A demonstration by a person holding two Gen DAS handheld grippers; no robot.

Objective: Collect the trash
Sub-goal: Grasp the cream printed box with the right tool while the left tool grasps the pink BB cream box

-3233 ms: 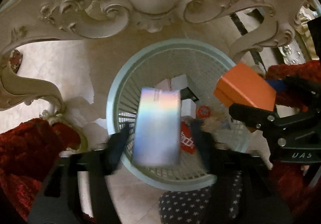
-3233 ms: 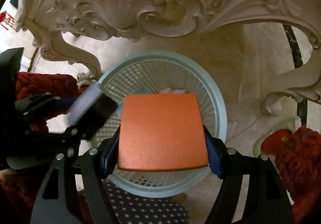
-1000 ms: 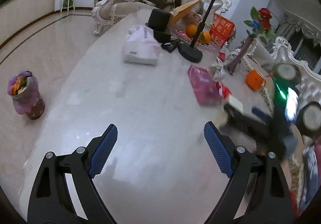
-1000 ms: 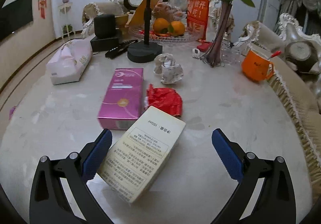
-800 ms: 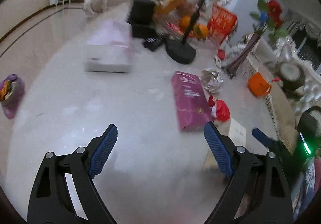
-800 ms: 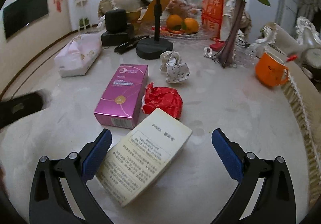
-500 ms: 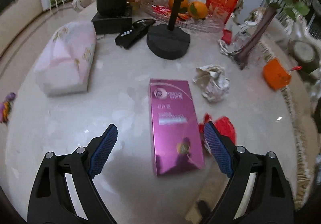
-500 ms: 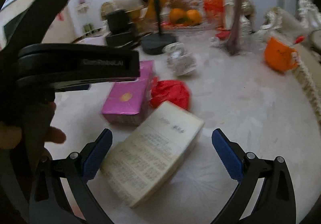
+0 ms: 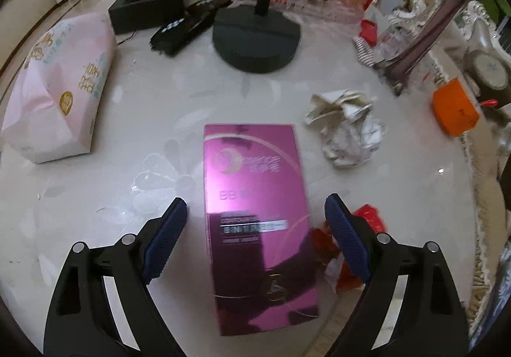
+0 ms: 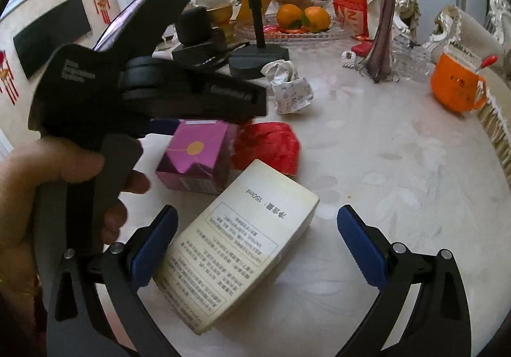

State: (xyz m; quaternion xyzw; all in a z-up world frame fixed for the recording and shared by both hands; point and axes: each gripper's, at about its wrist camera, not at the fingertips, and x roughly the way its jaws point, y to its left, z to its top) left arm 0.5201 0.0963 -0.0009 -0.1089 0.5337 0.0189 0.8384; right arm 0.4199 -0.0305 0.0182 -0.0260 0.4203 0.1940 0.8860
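Seen from the left wrist: left claw spread wide above the pale marble bench, its blue pads on either side of the shiny magenta box but clear of it, nothing pinched. Lay flat, that box, long side running away from the camera. Just to its right, partly behind the right pad, red crumpled wrapper; farther up and right, crumpled white paper. Off to the left, well apart, pink tissue pack; beyond the box, black round stand base; near the right rim, orange cup. Seen from the right wrist: right claw likewise spread, gripping nothing, with the cream box lying aslant on the bench between its pads, nearer the left pad, contact there impossible to tell. Behind it, magenta box end-on, red wrapper touching its right side. At left, a hand wrapped round the handle of the other claw, poised over the magenta box.
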